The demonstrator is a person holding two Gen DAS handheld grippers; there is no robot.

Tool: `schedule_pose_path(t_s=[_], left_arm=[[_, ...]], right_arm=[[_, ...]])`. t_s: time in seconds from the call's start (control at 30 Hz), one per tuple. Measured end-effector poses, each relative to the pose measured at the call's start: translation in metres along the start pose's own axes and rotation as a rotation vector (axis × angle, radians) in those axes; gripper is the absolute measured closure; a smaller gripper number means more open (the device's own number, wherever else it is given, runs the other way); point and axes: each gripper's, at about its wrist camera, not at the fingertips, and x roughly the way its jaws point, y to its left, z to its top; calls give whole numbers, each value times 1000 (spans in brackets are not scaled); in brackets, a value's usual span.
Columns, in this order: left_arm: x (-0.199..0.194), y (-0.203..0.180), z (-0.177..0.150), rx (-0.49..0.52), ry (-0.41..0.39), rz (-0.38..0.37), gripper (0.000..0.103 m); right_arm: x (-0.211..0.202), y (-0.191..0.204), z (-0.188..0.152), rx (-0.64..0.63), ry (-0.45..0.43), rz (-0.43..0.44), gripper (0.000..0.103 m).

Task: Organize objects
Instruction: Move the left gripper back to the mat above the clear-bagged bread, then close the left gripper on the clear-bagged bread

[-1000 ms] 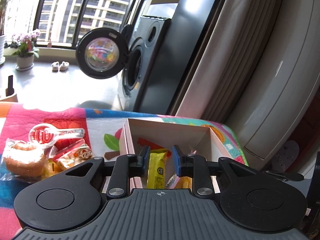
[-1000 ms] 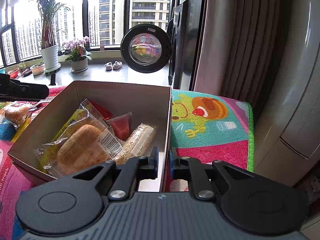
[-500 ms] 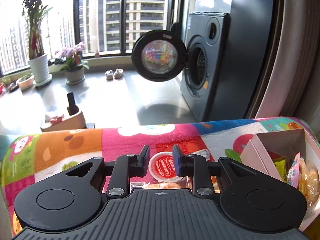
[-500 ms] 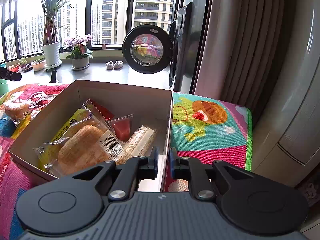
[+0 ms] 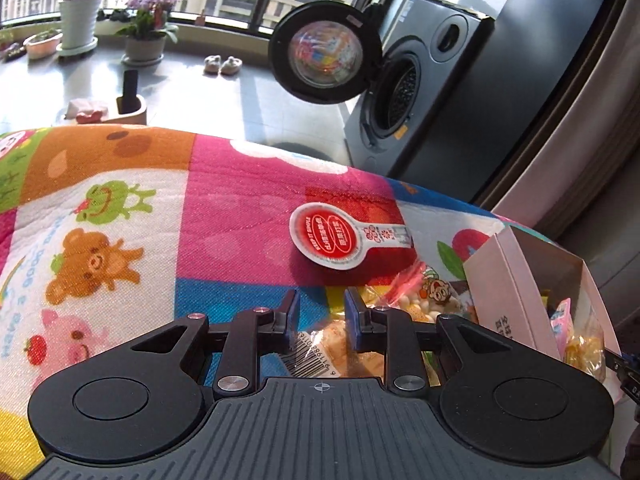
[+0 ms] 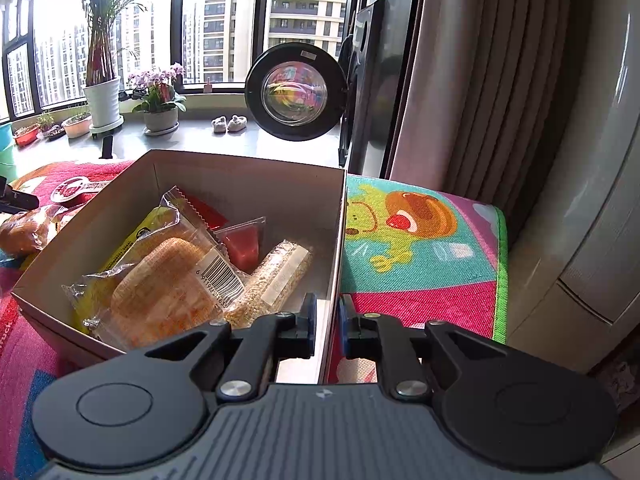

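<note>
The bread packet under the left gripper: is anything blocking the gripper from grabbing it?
Nothing visible is. The left gripper hangs open right over the bread packet. A peanut packet lies just beside it, and the box stands off to the right.

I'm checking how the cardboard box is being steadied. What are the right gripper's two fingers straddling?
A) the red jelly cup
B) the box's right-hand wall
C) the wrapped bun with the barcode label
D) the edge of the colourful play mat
B: in the right wrist view, the right gripper has one finger inside and one outside the right-hand wall of the open cardboard box.
</note>
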Motion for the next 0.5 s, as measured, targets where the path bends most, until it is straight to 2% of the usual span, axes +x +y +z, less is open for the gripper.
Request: schedule_pose_path(t_s=[0.23,0.33,0.5], left_arm=[[-35,-31,-45,179,24,-93,76],[-46,-51,-57,324,6,-140,76],[-52,-81,-77,552,34,-99,61]], right_arm=[[-1,0,-1,2,1,3,87],[-3,0,-1,8,-2,2,87],[-7,-2,-2,12,-8,13,87]])
